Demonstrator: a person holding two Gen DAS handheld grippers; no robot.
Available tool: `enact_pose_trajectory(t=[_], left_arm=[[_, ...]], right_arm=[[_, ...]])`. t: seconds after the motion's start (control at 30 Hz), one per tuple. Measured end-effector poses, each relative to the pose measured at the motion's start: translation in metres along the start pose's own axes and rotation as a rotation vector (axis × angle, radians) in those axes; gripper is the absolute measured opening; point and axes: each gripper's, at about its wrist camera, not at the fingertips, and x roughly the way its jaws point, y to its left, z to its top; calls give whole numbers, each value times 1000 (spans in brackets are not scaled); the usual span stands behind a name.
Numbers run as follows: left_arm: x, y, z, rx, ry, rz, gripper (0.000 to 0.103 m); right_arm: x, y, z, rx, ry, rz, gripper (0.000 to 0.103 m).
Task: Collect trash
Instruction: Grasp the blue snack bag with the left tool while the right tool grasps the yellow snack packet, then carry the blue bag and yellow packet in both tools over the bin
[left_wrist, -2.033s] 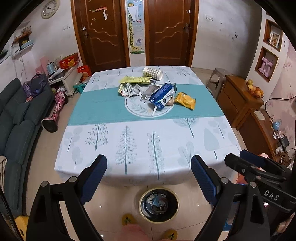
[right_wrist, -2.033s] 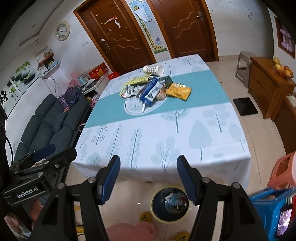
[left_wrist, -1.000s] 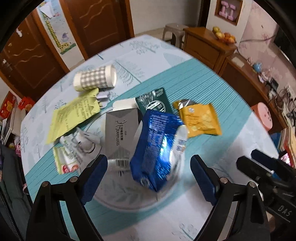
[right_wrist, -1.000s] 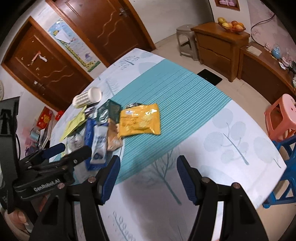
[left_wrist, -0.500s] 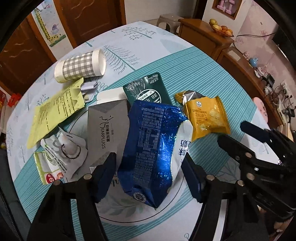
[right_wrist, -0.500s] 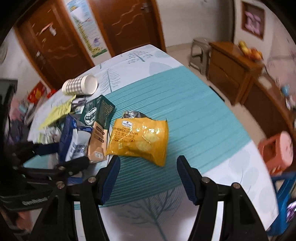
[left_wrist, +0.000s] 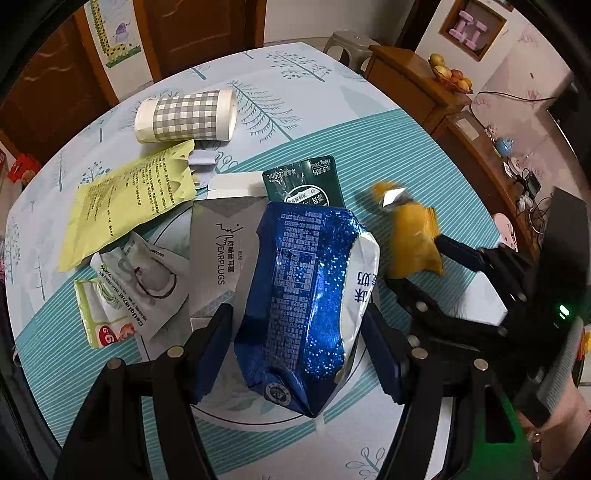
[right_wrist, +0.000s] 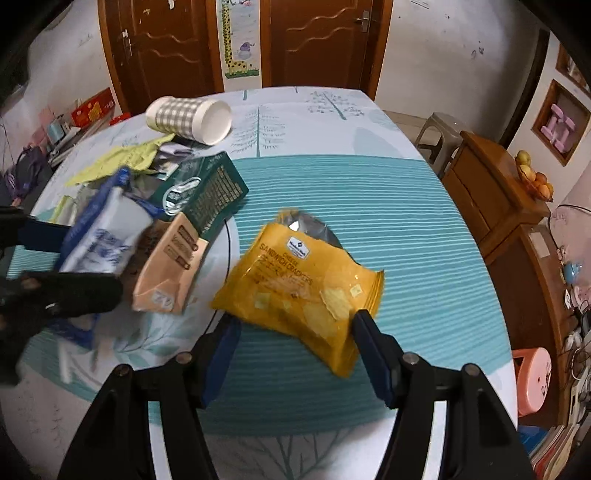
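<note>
Now both grippers have closed in on the pile of trash, each with a packet between its jaws.

Two seconds ago both grippers hung back from the desk (right_wrist: 388, 192), above a bin on the floor; since then they have come forward over the litter. The left gripper (left_wrist: 297, 341) has its jaws apart on either side of the blue bag (left_wrist: 306, 295), narrower than a second ago, near its sides but not clearly clamped. The right gripper (right_wrist: 295, 343) has its jaws apart around the near edge of the yellow cracker packet (right_wrist: 299, 288), which lies on the teal stripe. A checked paper cup (left_wrist: 186, 116), a green carton (left_wrist: 304, 182), a grey earplug box (left_wrist: 221, 251) and a yellow-green sheet (left_wrist: 127, 199) lie untouched. Judging by this, both grasps are about to close and nothing is collected yet.
</note>
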Motion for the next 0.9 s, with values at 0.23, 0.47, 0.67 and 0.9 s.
enact_pose_trajectory(t=[0.23, 0.47, 0.67, 0.9], left_arm=[[-2, -2, -3, 3, 5, 7, 68], [-13, -5, -12, 1, 4, 17, 68], [-27, -5, -23, -2, 0, 24, 68], [-49, -14, -44, -16, -9, 21, 67]], right_arm=[[2, -2, 7, 29, -23, 2, 47], [-5, -15, 3, 119, -19, 82, 26], [-25, -19, -13, 216, -30, 159, 19], [-62, -19, -38, 300, -75, 253, 17]])
